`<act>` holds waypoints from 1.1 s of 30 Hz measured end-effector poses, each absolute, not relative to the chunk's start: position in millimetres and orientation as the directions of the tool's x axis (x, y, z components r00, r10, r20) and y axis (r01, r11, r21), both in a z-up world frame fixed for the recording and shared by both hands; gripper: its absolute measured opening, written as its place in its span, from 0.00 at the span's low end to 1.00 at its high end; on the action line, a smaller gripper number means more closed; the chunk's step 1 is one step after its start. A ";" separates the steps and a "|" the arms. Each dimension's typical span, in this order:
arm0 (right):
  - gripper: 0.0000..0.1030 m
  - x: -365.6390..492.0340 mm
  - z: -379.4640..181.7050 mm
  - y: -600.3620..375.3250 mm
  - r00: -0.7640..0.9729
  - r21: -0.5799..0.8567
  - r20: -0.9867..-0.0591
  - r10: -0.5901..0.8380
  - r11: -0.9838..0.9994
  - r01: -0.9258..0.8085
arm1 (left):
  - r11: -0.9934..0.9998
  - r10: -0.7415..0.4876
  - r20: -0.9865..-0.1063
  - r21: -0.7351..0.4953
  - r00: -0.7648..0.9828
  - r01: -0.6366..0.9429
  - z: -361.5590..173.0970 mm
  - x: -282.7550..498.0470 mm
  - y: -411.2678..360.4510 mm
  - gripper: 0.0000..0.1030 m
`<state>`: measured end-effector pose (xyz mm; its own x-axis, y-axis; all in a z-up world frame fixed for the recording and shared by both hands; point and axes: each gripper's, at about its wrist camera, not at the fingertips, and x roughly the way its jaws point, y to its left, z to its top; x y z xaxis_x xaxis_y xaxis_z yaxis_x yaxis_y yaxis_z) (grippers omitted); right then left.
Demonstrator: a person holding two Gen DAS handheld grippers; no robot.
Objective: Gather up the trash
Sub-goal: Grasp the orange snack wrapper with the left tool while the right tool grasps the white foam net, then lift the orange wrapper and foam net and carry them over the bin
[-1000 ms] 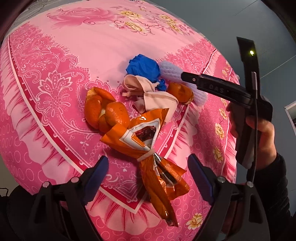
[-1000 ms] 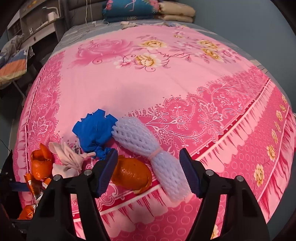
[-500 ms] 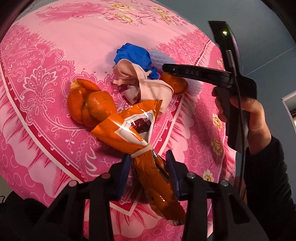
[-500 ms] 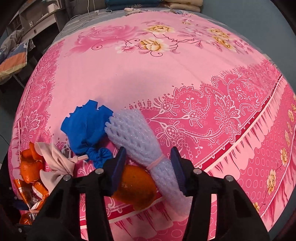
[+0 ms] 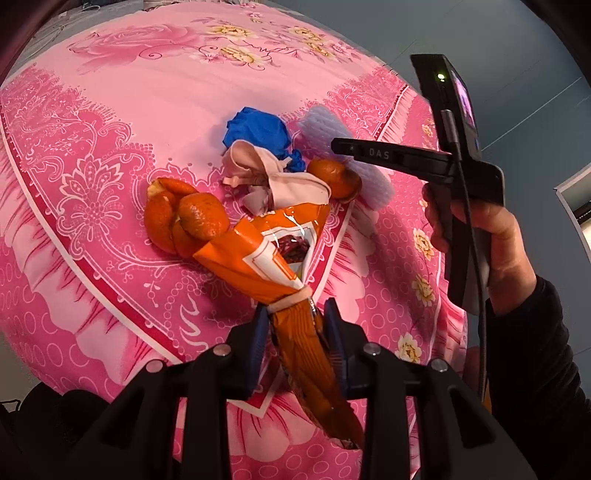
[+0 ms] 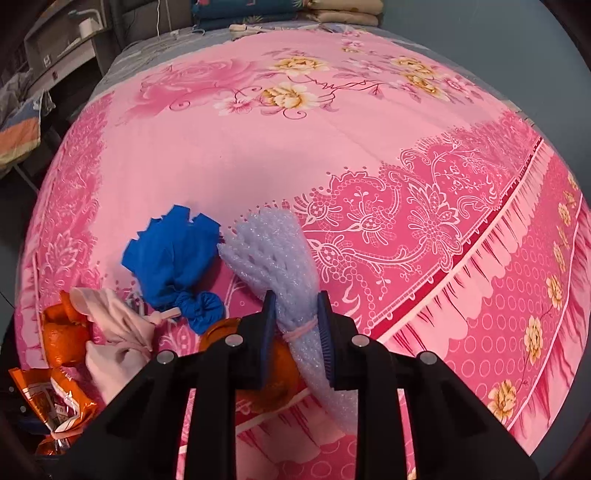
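orange snack wrapper [image 5: 295, 295] was clamped below its band by the left gripper [image 5: 293, 332]; white foam net [image 6: 280, 266] was pinched by the right gripper [image 6: 295, 332] on the bed [image 6: 332, 147].

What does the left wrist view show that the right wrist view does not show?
Only the left wrist view shows the person's right hand holding the right gripper's handle, and the left gripper shut on the crinkled orange snack bag.

Only the right wrist view shows the right gripper shut on the white foam fruit net, and the folded bedding behind the bed.

Both show the pink floral bedsheet, crumpled blue glove, beige tied cloth and orange peels.
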<state>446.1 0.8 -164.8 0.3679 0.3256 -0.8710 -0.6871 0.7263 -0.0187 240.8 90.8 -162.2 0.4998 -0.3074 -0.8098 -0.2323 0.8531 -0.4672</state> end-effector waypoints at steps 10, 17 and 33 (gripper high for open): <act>0.21 420.9 -114.3 -23.9 0.426 0.023 -0.816 0.390 0.759 -0.651 | 0.850 -0.285 -0.778 -0.475 0.559 -0.227 -141.0 217.0 109.1 0.28; 0.21 389.1 -81.4 -45.3 0.454 0.062 -0.777 0.435 0.772 -0.633 | 0.848 -0.258 -0.763 -0.473 0.593 -0.239 -125.3 199.3 124.8 0.28; 0.21 308.2 -28.1 -111.5 0.474 0.192 -0.689 0.548 0.769 -0.610 | 0.865 -0.160 -0.720 -0.432 0.675 -0.257 -86.7 160.8 136.1 0.28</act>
